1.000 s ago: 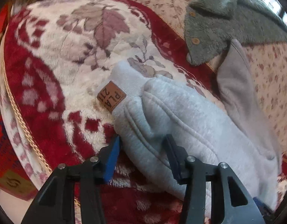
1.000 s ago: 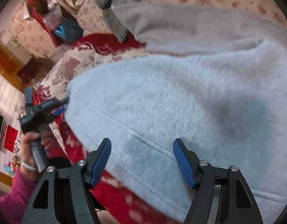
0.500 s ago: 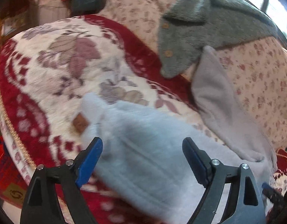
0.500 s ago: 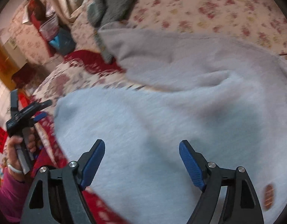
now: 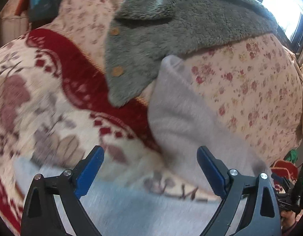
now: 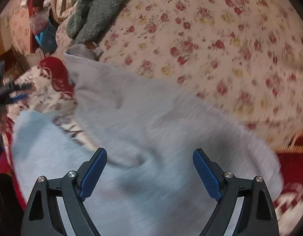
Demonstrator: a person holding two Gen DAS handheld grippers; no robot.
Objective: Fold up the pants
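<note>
The light grey fleece pants (image 5: 181,122) lie spread on the red and cream floral blanket (image 5: 53,98), one leg reaching up onto the flowered cover. In the right wrist view the pants (image 6: 151,122) fill the middle and bottom. My left gripper (image 5: 150,169) is open and empty, hovering above the pants' near part. My right gripper (image 6: 149,169) is open and empty above the pants' wide part. The left gripper also shows at the left edge of the right wrist view (image 6: 7,92). Both views are blurred.
A grey fuzzy jacket with wooden buttons (image 5: 171,29) lies at the back on the flowered cover (image 5: 259,88). A blue bag (image 6: 45,37) and clutter stand beyond the blanket's far edge. A window (image 5: 285,5) is at the upper right.
My left gripper opened, let go of the pants' waistband and lifted away. Both grippers have pulled back and up, so more of the flowered cover and the jacket shows.
</note>
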